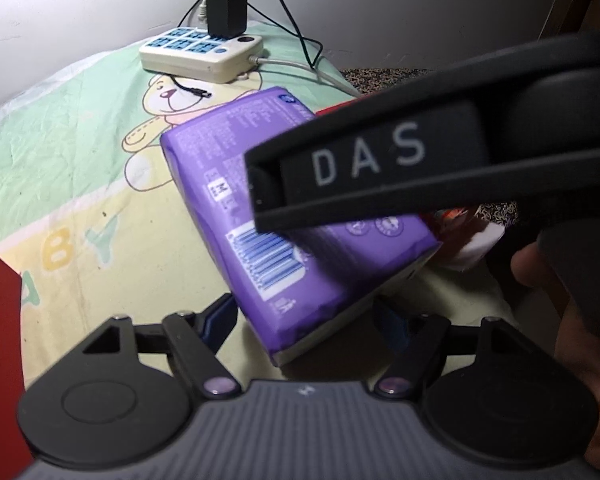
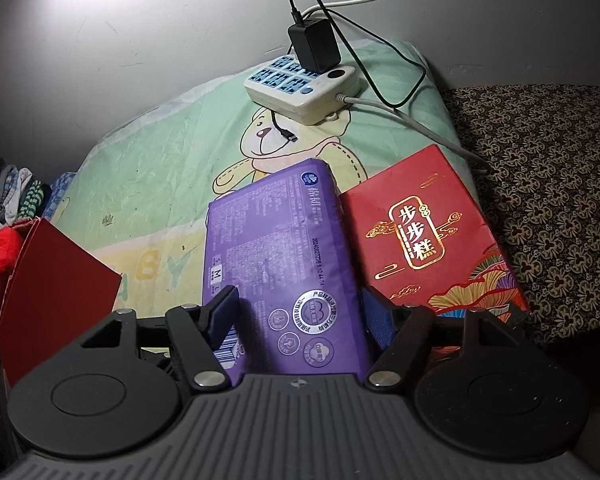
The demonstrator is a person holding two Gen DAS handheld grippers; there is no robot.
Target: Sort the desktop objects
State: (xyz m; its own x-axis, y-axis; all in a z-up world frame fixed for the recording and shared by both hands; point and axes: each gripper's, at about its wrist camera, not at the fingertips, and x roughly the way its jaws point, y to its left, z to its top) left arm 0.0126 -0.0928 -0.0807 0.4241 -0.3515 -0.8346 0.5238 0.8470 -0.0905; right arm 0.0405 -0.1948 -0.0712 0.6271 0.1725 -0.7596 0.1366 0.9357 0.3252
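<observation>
R gripper [image 2: 296, 312] seen straddling purple pack [image 2: 284, 264], jaws spread, pads not clearly pressing; pack's long axis ran straight ahead. L gripper [image 1: 304, 312] spread too, pack angled.

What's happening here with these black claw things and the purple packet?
A person is tidying things on a cloth-covered surface using a hand-held claw in each hand. Both claws sit around the same purple packet: the right claw straddles its near end, and the left claw has its fingers either side of one corner. Whether either is actually squeezing it is hard to tell. A red box lies right beside the packet, and a power strip sits further back.
</observation>
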